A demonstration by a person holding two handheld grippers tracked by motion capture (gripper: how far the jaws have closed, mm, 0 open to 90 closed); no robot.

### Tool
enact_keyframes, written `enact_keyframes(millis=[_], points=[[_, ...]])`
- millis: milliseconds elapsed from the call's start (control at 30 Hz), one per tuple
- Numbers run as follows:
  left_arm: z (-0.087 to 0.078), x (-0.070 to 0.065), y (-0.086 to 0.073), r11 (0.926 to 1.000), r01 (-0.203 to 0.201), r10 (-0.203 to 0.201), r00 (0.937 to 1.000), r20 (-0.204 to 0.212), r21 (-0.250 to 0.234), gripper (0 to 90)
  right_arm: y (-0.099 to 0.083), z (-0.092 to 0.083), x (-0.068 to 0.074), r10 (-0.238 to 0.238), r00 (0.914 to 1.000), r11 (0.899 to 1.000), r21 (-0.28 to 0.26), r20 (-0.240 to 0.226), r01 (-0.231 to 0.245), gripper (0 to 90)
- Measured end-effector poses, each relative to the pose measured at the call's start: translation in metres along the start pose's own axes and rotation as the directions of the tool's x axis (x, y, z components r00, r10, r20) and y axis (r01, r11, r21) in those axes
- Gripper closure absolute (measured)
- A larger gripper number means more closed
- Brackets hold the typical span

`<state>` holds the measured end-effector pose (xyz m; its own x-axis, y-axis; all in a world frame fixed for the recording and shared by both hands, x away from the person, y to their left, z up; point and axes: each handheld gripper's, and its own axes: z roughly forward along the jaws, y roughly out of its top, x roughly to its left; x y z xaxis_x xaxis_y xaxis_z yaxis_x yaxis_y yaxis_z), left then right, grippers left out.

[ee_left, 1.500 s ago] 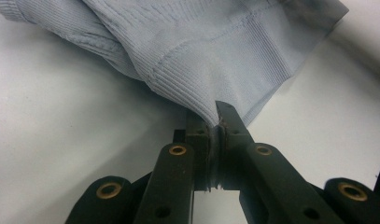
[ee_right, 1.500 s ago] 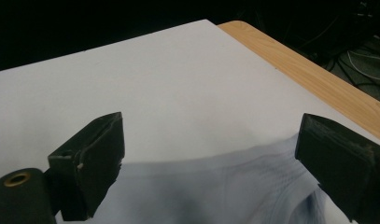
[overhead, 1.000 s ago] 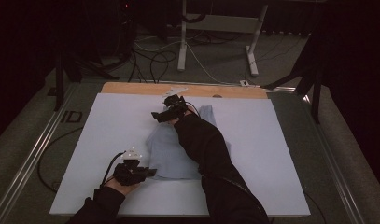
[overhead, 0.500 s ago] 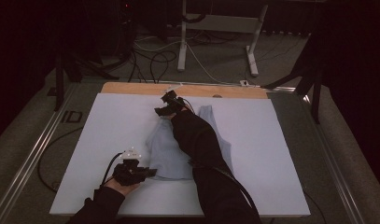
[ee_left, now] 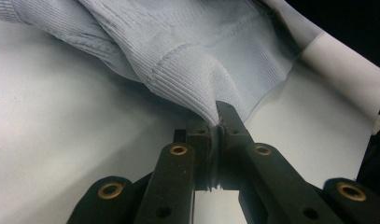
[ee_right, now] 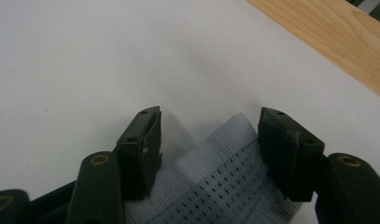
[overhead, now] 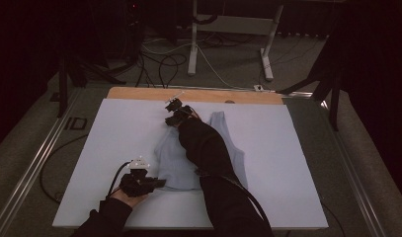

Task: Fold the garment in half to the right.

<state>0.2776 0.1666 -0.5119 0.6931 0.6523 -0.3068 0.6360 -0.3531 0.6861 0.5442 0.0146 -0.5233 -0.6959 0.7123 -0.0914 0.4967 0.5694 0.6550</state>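
Your right gripper (overhead: 175, 111) has moved further away from you in the last second, toward the wooden strip (overhead: 198, 95) at the far edge, and the strap of the pale blue tank top (overhead: 181, 163) has gone out with it. In the right gripper view the jaws now stand apart, with the ribbed strap end (ee_right: 225, 172) lying between them and not pinched. I judge that you have just laid this strap flat, so the stretching on this side is done.

Your left gripper (overhead: 148, 183) stays at the near hem. Its jaws are closed on a fold of the ribbed hem (ee_left: 197, 93), and the cloth rises from them in a small peak.

The top lies in the middle of the white surface (overhead: 297, 148), partly under your right sleeve (overhead: 208, 153). Its long axis runs from you toward the far edge, a little tilted. The hem points to you, and the two straps point away from you.
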Motion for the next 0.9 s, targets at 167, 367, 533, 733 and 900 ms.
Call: enact_keyframes(millis=[167,367,533,733,900], points=[[0.0,0.0,0.0,1.0,0.003,-0.003,1.0,0.001,0.001,86.4,0.0,0.0,-0.005,0.032,0.9991,0.999,0.016,-0.028,-0.031,46.0],[0.001,0.0,-0.001,1.0,0.003,-0.003,1.0,0.008,0.007,86.5,0.001,-0.001,-0.008,0.02,0.9993,0.999,0.033,-0.03,-0.019,65.5],[0.002,0.001,-0.002,1.0,0.003,-0.003,1.0,0.008,0.003,86.5,0.002,-0.002,-0.006,0.024,0.9992,0.999,0.034,-0.033,-0.023,74.8],[0.002,0.001,-0.003,0.9999,0.012,-0.012,0.9999,0.007,0.008,86.5,0.003,-0.004,-0.004,-0.019,0.9994,0.998,0.053,-0.028,0.02,83.8],[0.002,0.002,-0.003,0.9999,0.014,-0.014,0.9998,0.011,0.009,86.5,0.007,-0.015,-0.007,-0.011,0.9995,1.0,0.013,-0.028,0.012,84.4]])
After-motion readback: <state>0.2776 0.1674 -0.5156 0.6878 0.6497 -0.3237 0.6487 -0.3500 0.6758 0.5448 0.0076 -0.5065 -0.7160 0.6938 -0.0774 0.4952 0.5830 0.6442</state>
